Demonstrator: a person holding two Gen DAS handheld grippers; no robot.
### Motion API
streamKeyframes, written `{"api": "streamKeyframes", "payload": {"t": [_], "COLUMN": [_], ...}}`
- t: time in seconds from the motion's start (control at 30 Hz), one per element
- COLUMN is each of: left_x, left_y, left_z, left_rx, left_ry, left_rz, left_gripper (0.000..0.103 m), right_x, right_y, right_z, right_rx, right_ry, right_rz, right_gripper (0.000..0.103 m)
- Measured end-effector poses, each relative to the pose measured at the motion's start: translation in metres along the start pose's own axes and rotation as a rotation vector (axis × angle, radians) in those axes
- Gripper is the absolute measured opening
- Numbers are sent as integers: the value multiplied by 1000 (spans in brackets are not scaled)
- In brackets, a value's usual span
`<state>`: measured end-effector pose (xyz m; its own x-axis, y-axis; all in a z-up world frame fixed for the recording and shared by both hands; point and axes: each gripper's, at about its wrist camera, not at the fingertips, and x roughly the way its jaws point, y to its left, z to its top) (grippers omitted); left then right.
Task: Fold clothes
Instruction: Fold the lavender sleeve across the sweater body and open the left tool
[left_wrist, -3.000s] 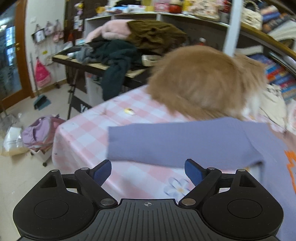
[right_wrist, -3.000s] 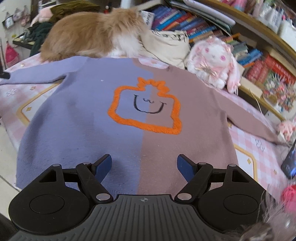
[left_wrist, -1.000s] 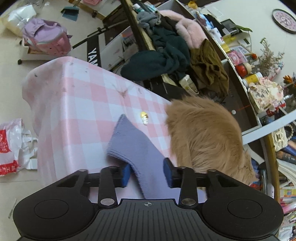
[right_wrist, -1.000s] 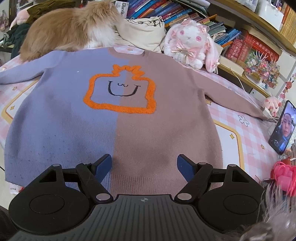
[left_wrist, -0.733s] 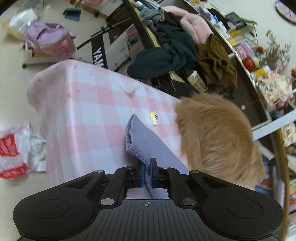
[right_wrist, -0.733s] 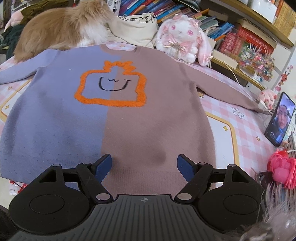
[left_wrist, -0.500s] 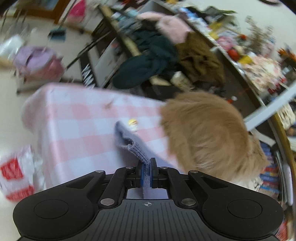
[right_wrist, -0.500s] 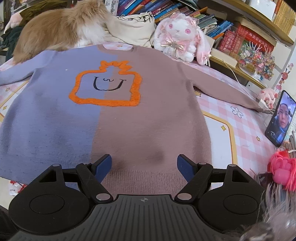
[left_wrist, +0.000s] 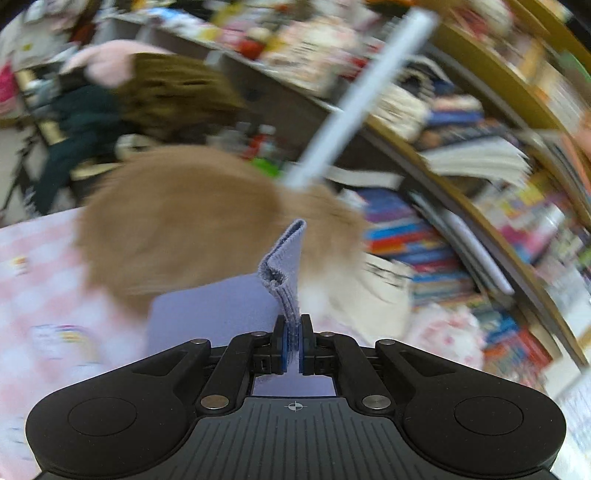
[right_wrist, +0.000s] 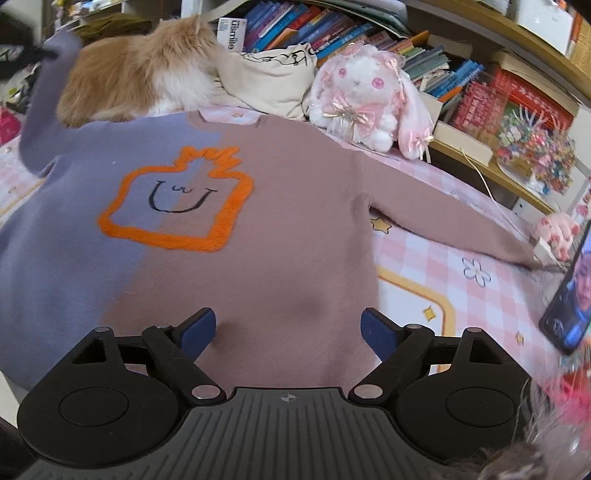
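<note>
A sweater (right_wrist: 280, 229), half lilac and half dusty pink with an orange-outlined smiling face, lies spread flat on the pink checked tablecloth (right_wrist: 436, 258). My left gripper (left_wrist: 291, 349) is shut on the cuff of the lilac sleeve (left_wrist: 286, 269), which stands up out of the jaws above the table. In the right wrist view that lilac sleeve (right_wrist: 40, 107) rises at the far left. My right gripper (right_wrist: 288, 332) hovers over the sweater's lower hem; its jaws are opening and nothing is between them. The pink sleeve (right_wrist: 454, 225) lies stretched out to the right.
A fluffy ginger cat (right_wrist: 136, 77) lies at the table's far edge beside the sweater's collar. A cream cloth bag (right_wrist: 269, 81) and a plush rabbit (right_wrist: 365, 99) sit behind. A phone (right_wrist: 569, 295) stands at the right. Bookshelves line the back.
My left gripper closed on the lilac cuff, then lifted it off the table and swung it right, towards the cat. My right gripper slid right along the hem and its jaws widened a little.
</note>
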<state>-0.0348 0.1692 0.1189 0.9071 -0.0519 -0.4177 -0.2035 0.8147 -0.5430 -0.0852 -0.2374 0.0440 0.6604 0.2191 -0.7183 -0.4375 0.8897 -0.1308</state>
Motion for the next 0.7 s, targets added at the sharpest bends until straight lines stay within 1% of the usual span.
{"api": "streamKeyframes", "payload": {"t": [0.07, 0.27, 0.43, 0.57, 0.7], "left_x": [12, 39, 54, 67, 75], "left_y": [-25, -84, -128, -152, -165], "left_z": [-6, -14, -19, -29, -48], "left_rx": [25, 69, 106, 122, 141], "left_ry": [19, 59, 74, 93, 121], "left_rz": [-15, -23, -40, -33, -12], "left_gripper": [3, 3, 4, 4, 4], "right_x": [1, 5, 12, 15, 16], "right_y": [-9, -29, -34, -42, -44], "right_z": [-3, -12, -17, -17, -16], "right_rx": [-19, -61, -112, -105, -129], "right_ry": [-7, -35, -14, -7, -11], "right_rz": [32, 132, 208, 263, 285], "right_gripper": [85, 84, 84, 85, 85]}}
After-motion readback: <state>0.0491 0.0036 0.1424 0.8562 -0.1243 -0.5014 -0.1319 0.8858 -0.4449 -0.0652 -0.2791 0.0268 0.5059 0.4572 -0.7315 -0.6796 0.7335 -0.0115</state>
